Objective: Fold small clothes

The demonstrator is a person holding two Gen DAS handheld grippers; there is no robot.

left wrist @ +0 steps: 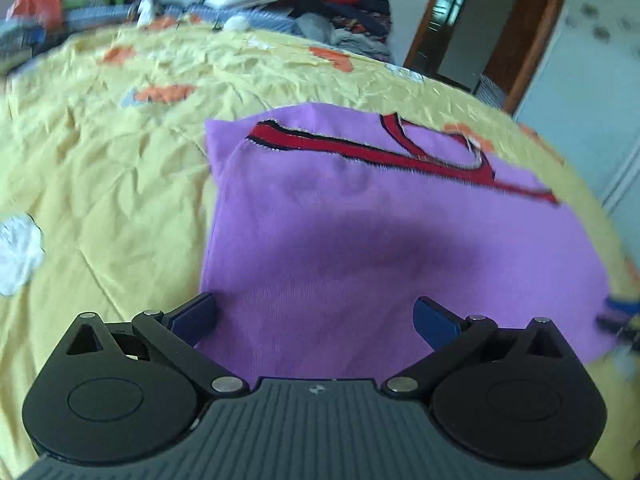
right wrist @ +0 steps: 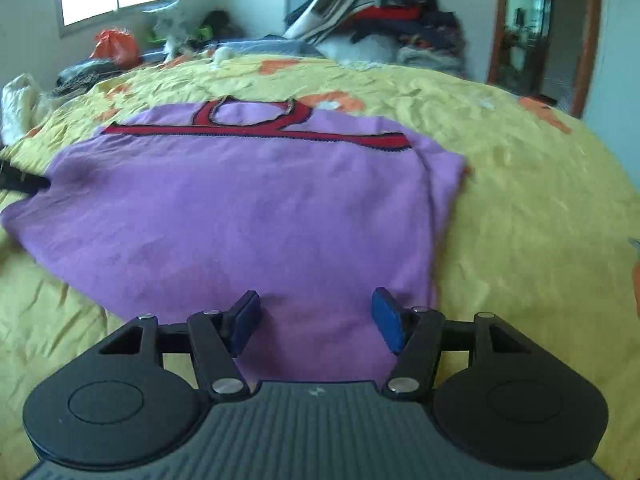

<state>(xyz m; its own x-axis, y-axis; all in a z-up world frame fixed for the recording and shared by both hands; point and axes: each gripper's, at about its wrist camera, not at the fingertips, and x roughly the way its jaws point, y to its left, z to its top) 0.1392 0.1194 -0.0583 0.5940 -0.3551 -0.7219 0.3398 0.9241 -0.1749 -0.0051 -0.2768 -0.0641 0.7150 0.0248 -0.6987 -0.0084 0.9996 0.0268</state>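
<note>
A small purple garment [left wrist: 360, 232] with red and dark trim lies flat on the yellow bedspread [left wrist: 100, 184]. It also shows in the right wrist view [right wrist: 248, 208], where its right side is folded over. My left gripper [left wrist: 316, 320] is open and empty, hovering over the garment's near left edge. My right gripper [right wrist: 316, 320] is open and empty over the garment's near right part. The other gripper shows as a dark blurred shape at the right edge of the left wrist view [left wrist: 620, 316] and at the left edge of the right wrist view [right wrist: 20, 180].
The yellow bedspread [right wrist: 520, 208] has orange and white patches and many wrinkles. A heap of clothes [right wrist: 384, 24] lies at the far side of the bed. An orange bag [right wrist: 116, 46] sits under a window. A wooden door frame [right wrist: 588, 40] stands at the right.
</note>
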